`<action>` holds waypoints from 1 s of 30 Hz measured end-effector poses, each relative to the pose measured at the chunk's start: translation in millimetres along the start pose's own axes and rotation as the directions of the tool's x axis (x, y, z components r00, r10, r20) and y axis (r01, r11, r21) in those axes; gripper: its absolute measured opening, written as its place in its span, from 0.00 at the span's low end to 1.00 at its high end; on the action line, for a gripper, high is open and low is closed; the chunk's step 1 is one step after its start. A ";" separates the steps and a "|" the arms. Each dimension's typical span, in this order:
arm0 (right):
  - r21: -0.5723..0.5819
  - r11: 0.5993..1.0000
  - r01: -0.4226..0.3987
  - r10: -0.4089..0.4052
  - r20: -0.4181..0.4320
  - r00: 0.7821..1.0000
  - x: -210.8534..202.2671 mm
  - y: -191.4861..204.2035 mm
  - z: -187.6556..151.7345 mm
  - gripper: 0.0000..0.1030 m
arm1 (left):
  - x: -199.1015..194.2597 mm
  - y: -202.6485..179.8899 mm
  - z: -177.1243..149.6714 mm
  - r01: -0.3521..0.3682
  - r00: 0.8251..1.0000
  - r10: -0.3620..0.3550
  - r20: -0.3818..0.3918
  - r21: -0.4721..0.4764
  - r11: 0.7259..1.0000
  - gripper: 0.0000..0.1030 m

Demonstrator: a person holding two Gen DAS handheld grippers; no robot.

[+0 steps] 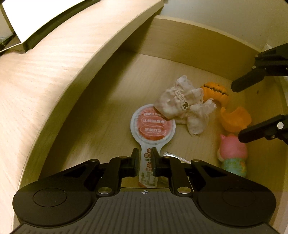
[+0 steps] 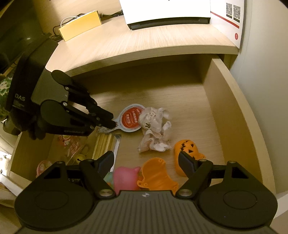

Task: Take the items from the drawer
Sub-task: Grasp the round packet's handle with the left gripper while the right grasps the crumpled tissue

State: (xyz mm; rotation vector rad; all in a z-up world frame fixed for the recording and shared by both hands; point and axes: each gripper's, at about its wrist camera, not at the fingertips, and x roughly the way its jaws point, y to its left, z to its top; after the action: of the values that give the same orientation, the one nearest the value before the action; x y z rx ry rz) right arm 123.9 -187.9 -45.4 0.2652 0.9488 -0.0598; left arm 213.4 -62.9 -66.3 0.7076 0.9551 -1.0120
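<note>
My left gripper (image 1: 144, 162) is shut on the narrow tail of a red-and-white spoon-shaped sachet (image 1: 153, 124) inside the open wooden drawer (image 1: 198, 36). The right wrist view shows the same grip: left gripper (image 2: 113, 121), sachet (image 2: 129, 119). A crumpled white wrapper (image 2: 154, 133) overlaps the sachet's round end. My right gripper (image 2: 145, 156) hangs open above an orange half shell (image 2: 154, 172), with a pink toy (image 2: 126, 178) on its left and an orange pumpkin (image 2: 189, 149) by its right finger. It enters the left wrist view as the right gripper (image 1: 237, 112).
A pack of pale sticks (image 2: 106, 144) and a cartoon-printed packet (image 2: 72, 144) lie in the drawer's left part. The drawer's right wall (image 2: 234, 117) stands close. On the desktop (image 2: 126, 46) above sit a yellow box (image 2: 81, 25) and a white box (image 2: 167, 14).
</note>
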 end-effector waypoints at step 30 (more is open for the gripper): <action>-0.088 0.996 -0.001 -0.005 -0.075 0.997 5.6 11.0 0.8 0.77 | 25.0 1.2 15.0 -0.013 1.000 0.014 0.016 -0.064 0.998 0.44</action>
State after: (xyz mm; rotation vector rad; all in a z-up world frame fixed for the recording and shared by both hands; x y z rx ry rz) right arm 129.7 -177.1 -47.3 0.1861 1.0234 -0.0099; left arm 224.7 -84.5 -82.4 0.6513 0.9629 -0.9698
